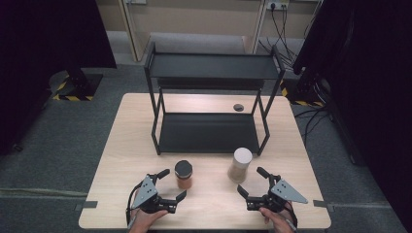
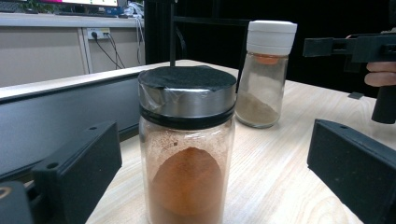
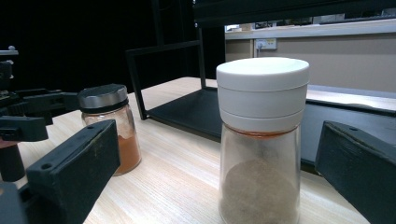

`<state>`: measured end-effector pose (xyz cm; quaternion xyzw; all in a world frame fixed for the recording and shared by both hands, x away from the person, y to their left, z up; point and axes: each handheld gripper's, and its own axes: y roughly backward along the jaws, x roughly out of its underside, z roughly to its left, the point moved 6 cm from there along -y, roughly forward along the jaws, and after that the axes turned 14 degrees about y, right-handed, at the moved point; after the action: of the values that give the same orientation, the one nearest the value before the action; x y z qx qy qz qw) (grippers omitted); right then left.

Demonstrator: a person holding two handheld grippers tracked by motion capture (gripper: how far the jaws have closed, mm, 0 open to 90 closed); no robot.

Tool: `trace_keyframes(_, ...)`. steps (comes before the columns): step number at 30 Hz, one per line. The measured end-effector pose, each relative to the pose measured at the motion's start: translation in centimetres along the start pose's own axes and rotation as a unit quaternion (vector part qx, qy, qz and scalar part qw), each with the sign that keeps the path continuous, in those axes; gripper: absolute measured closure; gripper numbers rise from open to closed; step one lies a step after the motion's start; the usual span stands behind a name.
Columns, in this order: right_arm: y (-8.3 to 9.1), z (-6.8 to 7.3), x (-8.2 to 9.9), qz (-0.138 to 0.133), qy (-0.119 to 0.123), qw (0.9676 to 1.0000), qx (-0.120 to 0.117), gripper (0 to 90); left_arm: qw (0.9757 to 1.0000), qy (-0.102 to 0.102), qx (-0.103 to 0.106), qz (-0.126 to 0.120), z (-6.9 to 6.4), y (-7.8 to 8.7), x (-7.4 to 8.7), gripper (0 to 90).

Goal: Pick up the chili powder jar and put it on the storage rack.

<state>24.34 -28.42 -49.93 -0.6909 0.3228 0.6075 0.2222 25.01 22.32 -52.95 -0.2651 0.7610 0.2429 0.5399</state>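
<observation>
**Grippers poised at two spice jars in front of the rack**

Jaws stand wide apart on both tools, and neither one touches anything. The left gripper [image 1: 171, 185] is held low over the table [image 1: 111, 160], on the near side of the black two-tier rack [image 1: 212, 97] and towards its left end. Between its spread jaws, in the left gripper view, stands the dark-lidded jar [image 2: 187, 144], upright, with clear gaps on either side. That jar holds an orange-brown powder heaped to about half its height, and a metal band rings its black lid. From above, the same jar [image 1: 183, 174] sits just in front of the rack's lower shelf, near its left front leg.

The right gripper [image 1: 252, 182] mirrors it towards the rack's right end, jaws equally spread. The white-capped jar [image 3: 259, 140] stands upright between them in the right gripper view, untouched, with a greyish-tan powder in its bottom part. Seen from above, this jar [image 1: 240, 165] stands just in front of the rack's right front leg, well apart from the dark-lidded one.

Both rack shelves are bare dark metal. Behind the rack's lower shelf, a small round dark disc [image 1: 238, 107] is set in the tabletop.
</observation>
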Motion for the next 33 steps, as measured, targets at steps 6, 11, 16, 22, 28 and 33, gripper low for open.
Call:
trace_keyframes(6,0.0,0.0,0.0,0.000,-0.001,1.0000,0.000,0.4,1.0000,0.004,-0.005,0.005,0.3,-0.3,-0.1,2.3)
trace_keyframes(11,0.0,0.0,0.0,-0.001,-0.001,1.0000,0.000,0.4,0.9999,0.007,-0.008,0.010,0.2,-1.2,-0.4,2.3)
trace_keyframes(16,0.0,0.0,0.0,-0.003,0.000,1.0000,0.000,0.4,0.9998,0.004,-0.010,0.017,0.1,-2.0,-0.6,2.4)
trace_keyframes(22,0.0,0.0,0.0,-0.003,-0.003,1.0000,0.000,0.3,0.9995,0.005,-0.021,0.025,0.2,-2.6,-1.0,3.6)
trace_keyframes(28,0.0,0.0,0.0,-0.003,-0.003,1.0000,-0.001,0.4,0.9992,0.001,-0.021,0.032,0.3,-3.3,-1.1,6.7)
trace_keyframes(33,0.1,0.0,0.0,-0.004,-0.004,1.0000,0.000,0.5,0.9987,0.006,-0.024,0.045,0.3,-3.8,-1.4,17.5)
